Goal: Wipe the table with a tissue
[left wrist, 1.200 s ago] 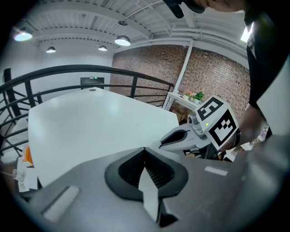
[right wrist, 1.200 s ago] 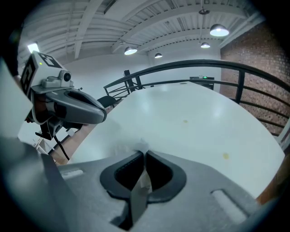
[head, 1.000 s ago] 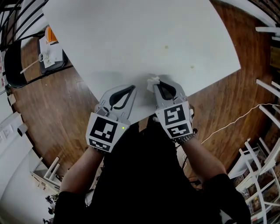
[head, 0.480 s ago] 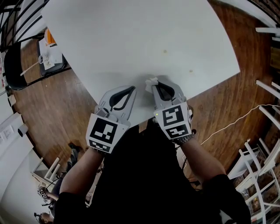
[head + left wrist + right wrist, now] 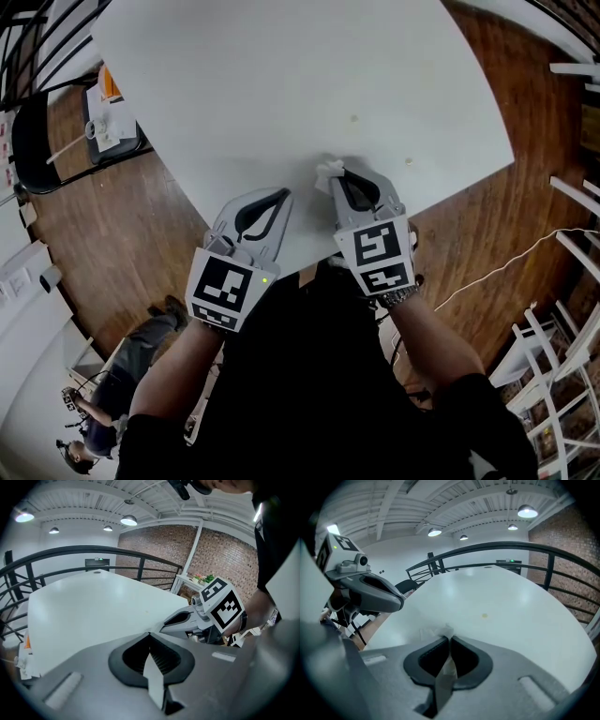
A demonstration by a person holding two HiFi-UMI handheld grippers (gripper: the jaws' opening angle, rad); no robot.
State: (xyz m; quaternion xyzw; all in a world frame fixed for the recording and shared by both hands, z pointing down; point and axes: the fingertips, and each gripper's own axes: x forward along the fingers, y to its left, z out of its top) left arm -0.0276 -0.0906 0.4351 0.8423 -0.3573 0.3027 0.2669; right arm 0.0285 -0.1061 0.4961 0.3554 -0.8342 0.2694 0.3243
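A large white table (image 5: pixel 281 84) fills the top of the head view. My right gripper (image 5: pixel 332 175) hovers over its near edge, shut on a small crumpled white tissue (image 5: pixel 327 170) that pokes out past the tips; the right gripper view shows the same tissue (image 5: pixel 440 632) pinched between the closed jaws of that gripper (image 5: pixel 448 638). Two small yellowish spots (image 5: pixel 353 118) (image 5: pixel 408 161) mark the tabletop beyond it, one spot (image 5: pixel 484 616) showing ahead of the jaws. To its left, my left gripper (image 5: pixel 286 192) (image 5: pixel 149 633) is shut with nothing in it.
Wooden floor surrounds the table. A black chair (image 5: pixel 37 131) with a tray of papers (image 5: pixel 108 117) stands at the left. White racks (image 5: pixel 562 375) and a cable (image 5: pixel 506 258) lie to the right. A black railing (image 5: pixel 497 548) runs behind the table. A person (image 5: pixel 103 412) is below at lower left.
The right gripper with the tissue has shifted slightly right and away from the table edge. The left gripper has barely moved. A person has come into view at lower left.
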